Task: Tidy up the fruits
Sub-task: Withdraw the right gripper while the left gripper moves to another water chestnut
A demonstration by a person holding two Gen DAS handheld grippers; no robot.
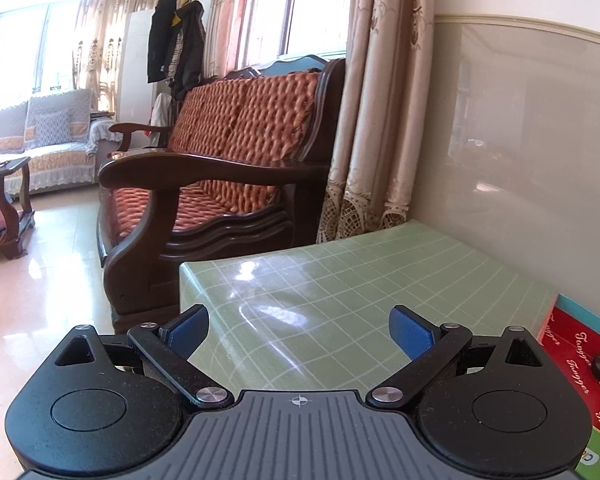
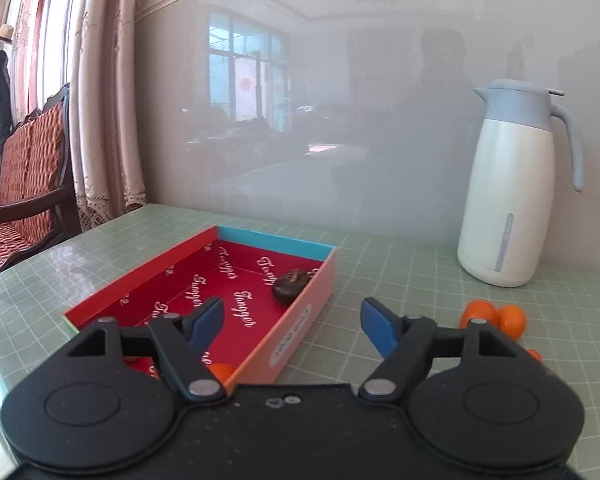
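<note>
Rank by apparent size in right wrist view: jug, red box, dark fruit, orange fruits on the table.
1. red box
2. jug
3. dark fruit and each of the orange fruits look alike; not ranked.

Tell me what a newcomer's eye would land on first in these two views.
The red box open on the green grid table, with a dark brown fruit at its far end and an orange fruit at the near end. Right of it lie loose orange fruits, and a white jug stands by the wall. Both grippers are open and empty.
</note>
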